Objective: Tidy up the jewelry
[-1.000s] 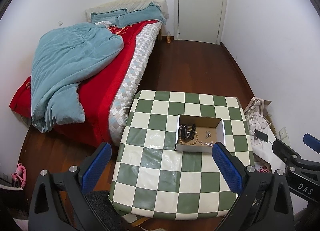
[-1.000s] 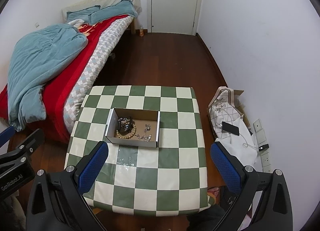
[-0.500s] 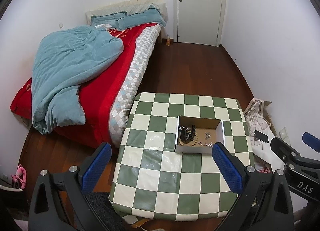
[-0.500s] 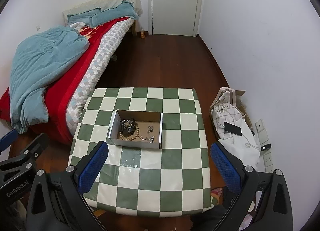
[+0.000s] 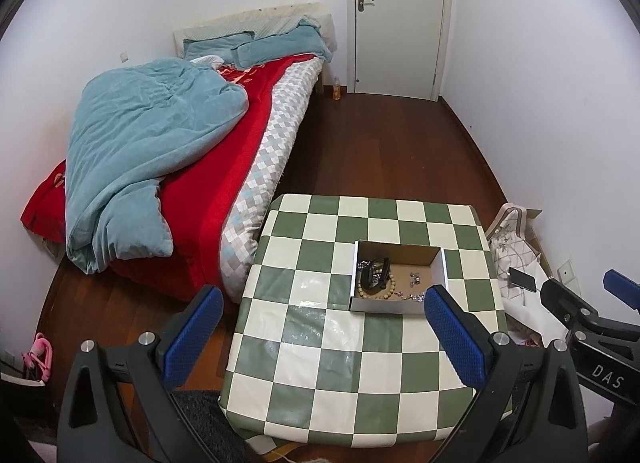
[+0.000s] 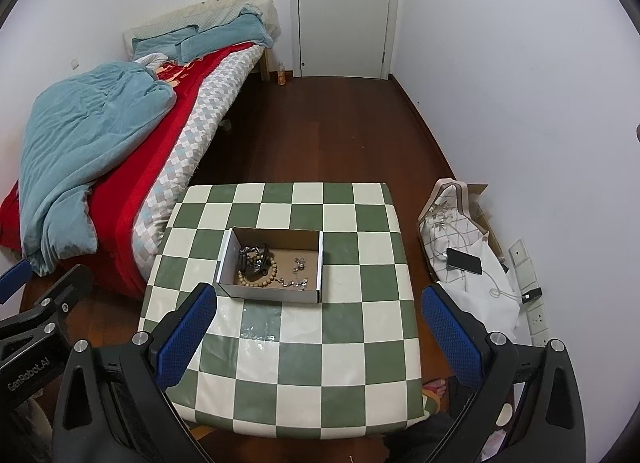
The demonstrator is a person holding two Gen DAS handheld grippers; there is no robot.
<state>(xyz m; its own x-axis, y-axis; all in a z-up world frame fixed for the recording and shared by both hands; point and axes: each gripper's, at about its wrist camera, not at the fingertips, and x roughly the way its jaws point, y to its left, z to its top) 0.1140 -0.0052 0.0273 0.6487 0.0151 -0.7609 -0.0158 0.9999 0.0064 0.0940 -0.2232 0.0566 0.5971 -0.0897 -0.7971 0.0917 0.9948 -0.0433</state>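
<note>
Left claw (image 5: 320,327) is hanging released, fingers wide apart, above the near edge of the checkered desk (image 5: 320,383), holding nothing. Open cardboard box (image 6: 272,263) is sitting mid-desk w/ a wooden bead bracelet (image 6: 258,277) and dark bands at its left end, small silver pieces (image 6: 298,273) lying loose toward its right. Right claw (image 6: 320,327) is likewise hanging released and empty, well back from the box.

A box (image 6: 269,291) is set on the counter (image 6: 304,363) nearer its left edge. In the box, beads (image 6: 260,277) lie left and a chain (image 6: 294,283) right. A bed (image 6: 120,167) is placed left of the counter, a bag (image 6: 448,223) right.
</note>
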